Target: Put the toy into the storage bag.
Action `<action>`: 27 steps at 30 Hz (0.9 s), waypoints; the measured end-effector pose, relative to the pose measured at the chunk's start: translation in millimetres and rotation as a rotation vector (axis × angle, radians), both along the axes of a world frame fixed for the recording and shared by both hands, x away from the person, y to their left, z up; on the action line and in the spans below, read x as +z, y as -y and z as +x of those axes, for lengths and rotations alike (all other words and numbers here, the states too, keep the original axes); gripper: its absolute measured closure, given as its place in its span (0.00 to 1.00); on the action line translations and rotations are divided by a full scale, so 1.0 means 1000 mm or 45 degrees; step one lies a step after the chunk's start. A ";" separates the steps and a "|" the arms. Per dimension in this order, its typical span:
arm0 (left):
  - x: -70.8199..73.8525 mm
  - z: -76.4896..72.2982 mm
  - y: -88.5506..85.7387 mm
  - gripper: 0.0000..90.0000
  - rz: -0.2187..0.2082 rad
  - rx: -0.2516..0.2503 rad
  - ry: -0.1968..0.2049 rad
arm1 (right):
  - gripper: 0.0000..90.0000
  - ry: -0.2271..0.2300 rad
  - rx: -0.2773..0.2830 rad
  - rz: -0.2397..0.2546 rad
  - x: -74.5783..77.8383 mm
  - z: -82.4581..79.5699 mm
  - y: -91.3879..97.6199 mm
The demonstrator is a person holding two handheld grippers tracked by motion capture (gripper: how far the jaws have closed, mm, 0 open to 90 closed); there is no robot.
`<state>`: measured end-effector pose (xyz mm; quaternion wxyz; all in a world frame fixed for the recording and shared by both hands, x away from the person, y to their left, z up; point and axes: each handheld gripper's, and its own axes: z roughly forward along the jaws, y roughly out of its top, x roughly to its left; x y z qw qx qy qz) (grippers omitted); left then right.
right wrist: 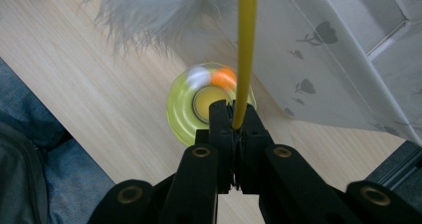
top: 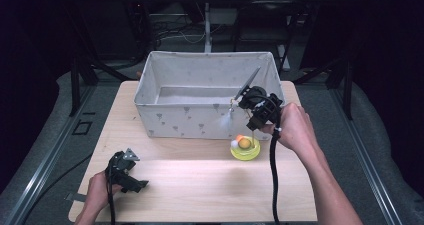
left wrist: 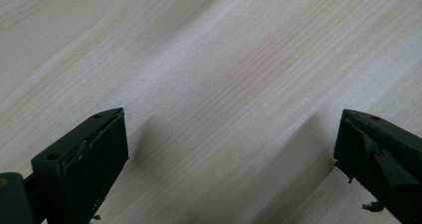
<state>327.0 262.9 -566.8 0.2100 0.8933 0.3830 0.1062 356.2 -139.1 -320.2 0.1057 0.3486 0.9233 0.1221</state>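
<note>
At the table's near left corner, the left gripper (top: 131,177) rests low on the pale wooden table (top: 190,185), its jaws standing wide apart over bare wood with nothing between them. Beyond it, across the middle of the table, sits a white fabric bin (top: 200,117) printed with small grey motifs. Further right, the right gripper (right wrist: 233,118) is clamped tight on the thin yellow stem (right wrist: 245,50) of a cat-teaser toy, held just in front of the bin's near right corner; a grey feather tuft (top: 227,119) dangles from the toy against the bin's front wall, while its yellow-green round base (top: 245,149), carrying a white and an orange ball, sits just above or on the tabletop below the hand. The toy looks bound for the bin. The pinch on so slim a stem invites trouble: it could pivot or slide through the pads, and the swinging feather or wide base could catch the soft rim and tip the toy outside
</note>
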 end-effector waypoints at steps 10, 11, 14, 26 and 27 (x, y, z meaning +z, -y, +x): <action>0.000 0.000 0.001 0.01 0.003 -0.001 0.001 | 0.98 0.011 0.013 0.005 0.012 0.001 -0.001; 0.000 0.000 0.001 0.01 0.000 0.001 0.000 | 0.98 0.014 0.014 0.001 0.015 0.001 -0.001; 0.000 0.000 0.001 0.01 0.000 0.000 -0.001 | 0.98 0.018 0.016 -0.004 0.019 0.002 -0.002; 0.000 0.000 0.002 0.01 0.002 -0.004 -0.002 | 0.98 0.043 -0.002 0.012 0.033 0.006 -0.001; 0.000 0.000 0.002 0.01 0.002 -0.004 -0.002 | 0.98 0.043 -0.002 0.012 0.033 0.006 -0.001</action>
